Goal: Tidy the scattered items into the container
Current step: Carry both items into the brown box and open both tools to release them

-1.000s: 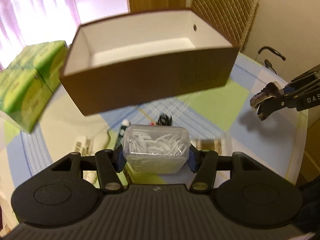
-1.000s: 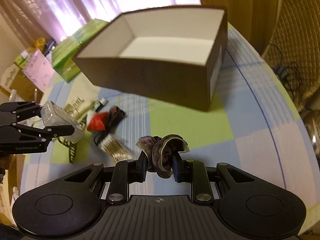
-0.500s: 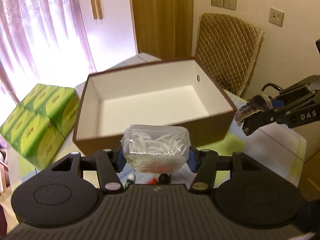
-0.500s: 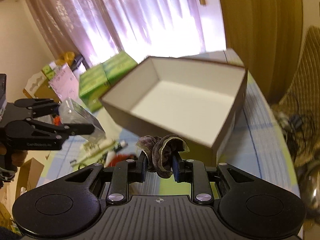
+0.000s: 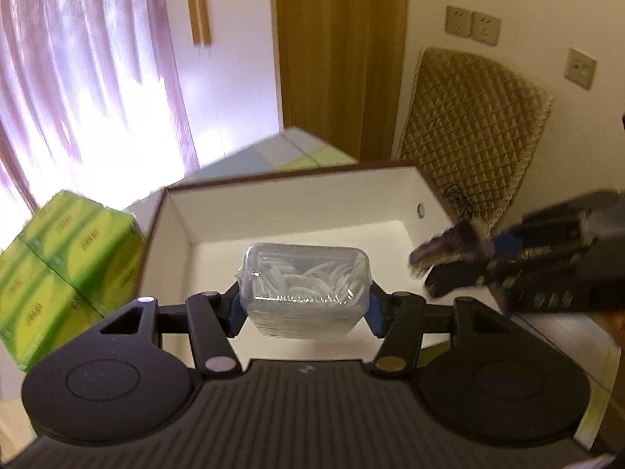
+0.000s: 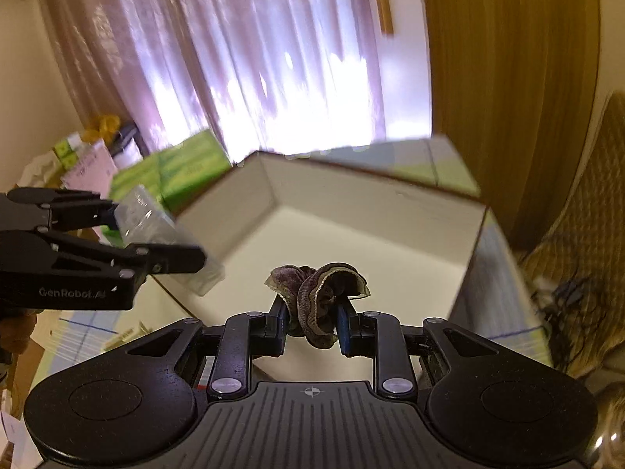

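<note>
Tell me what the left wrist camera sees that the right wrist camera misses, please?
Only the left wrist view shows the beige wall sockets.

Only the right wrist view shows the pink paper clutter by the wall and the GenRobot lettering on the left tool.

Both show the brown open cardboard box with white inside, the clear plastic tub of white picks, the purple velvet scrunchie, the green tissue packs, the quilted gold chair back and the purple curtain.

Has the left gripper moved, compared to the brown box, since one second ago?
Yes. The left gripper, shut on the clear case, was short of the box's near wall; now it is over the box's open inside.
</note>
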